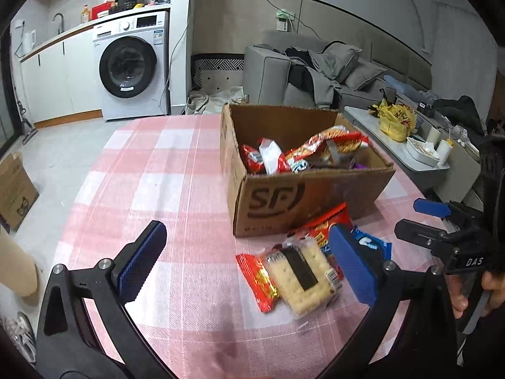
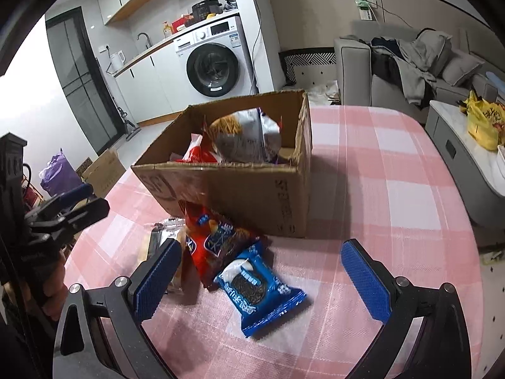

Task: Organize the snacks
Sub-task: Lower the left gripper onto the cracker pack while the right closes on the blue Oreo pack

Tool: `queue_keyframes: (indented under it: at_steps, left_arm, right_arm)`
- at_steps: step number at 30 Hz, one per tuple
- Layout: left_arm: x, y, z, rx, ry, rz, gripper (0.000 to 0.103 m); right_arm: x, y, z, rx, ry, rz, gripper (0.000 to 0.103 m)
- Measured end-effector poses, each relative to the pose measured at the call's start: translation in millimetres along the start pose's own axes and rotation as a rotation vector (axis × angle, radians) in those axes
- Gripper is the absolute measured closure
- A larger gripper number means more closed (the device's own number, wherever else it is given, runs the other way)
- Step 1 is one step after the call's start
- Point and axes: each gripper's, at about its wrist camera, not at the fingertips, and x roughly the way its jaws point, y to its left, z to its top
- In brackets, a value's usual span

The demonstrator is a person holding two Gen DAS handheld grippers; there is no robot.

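Left claw (image 1: 249,263): jaws spread wide, nothing between the blue pads, pointed down at the desk (image 1: 164,170). The right-hand pad stands in front of the snack pile and hides part of it.

Right claw (image 2: 268,279): jaws likewise spread wide, gripping nothing. The blue cookie packet (image 2: 260,287) lies flat on the desk between the two pads, nearer the left one, touching neither.

Blue cookie packet: long axis runs diagonally in the right wrist view, from upper left to lower right. Its upper end overlaps the lower edge of the red snack packet (image 2: 217,241).

Red snack packet: long axis runs from the foot of the cardboard box (image 2: 252,195) toward the right claw, with the far end against the box wall.

Cracker packet (image 1: 301,279): clear wrapper, pale square crackers, a dark strip across the top. In the left wrist view it lies diagonally, just left of the left claw's right-hand pad, resting partly on a second red packet (image 1: 257,281) at its left side.

All four packets lie on the desk in one cluster in front of the box, between the two claws.

Cardboard box: open at the top, standing on the pink checked cloth beyond the cluster. It holds several snack bags (image 1: 303,154), red, white and silver, piled loosely.
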Motion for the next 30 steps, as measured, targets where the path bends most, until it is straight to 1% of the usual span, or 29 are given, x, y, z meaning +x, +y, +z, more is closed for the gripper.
queue_keyframes:
  at_steps: [5,7,9,13,17,23,26,28,30]
  left_arm:
    - [14.3,-9.9,-16.3,0.012,0.049,-0.013,0.001]
    - [20.2,-14.3,-20.6,0.015,0.062,-0.004,0.001]
    - [24.3,-16.2,-25.7,0.007,0.079,-0.011,0.001]
    - [32.3,-22.7,-32.6,0.016,0.110,-0.018,0.001]
    - [37.9,-28.8,-34.3,0.035,0.118,-0.004,0.001]
    - [45.6,-38.2,-37.7,0.062,0.146,0.020,0.001]
    - [48.4,-43.9,-37.9,0.072,0.155,0.011,0.001]
    - [51.9,-50.6,-36.5,0.093,0.162,0.023,0.001]
    - [56.2,-57.2,-35.3,0.123,0.168,0.037,0.001]
  right_arm:
    - [6.0,4.1,-5.7,-0.024,0.038,-0.003,0.000]
    - [8.9,1.1,-8.3,0.005,0.064,0.039,0.000]
    - [11.4,-2.7,-11.5,0.039,0.078,0.073,0.000]
    - [19.8,-3.5,-19.6,0.027,0.114,0.030,0.000]
    - [29.4,-8.4,-27.6,0.027,0.158,0.041,0.000]
    - [45.8,-10.3,-31.5,-0.030,0.192,-0.016,0.000]
    - [53.9,-8.1,-31.8,-0.067,0.207,-0.079,0.000]
    - [59.8,-5.1,-32.6,-0.108,0.219,-0.145,0.000]
    - [64.0,-4.6,-33.4,-0.127,0.226,-0.157,0.000]
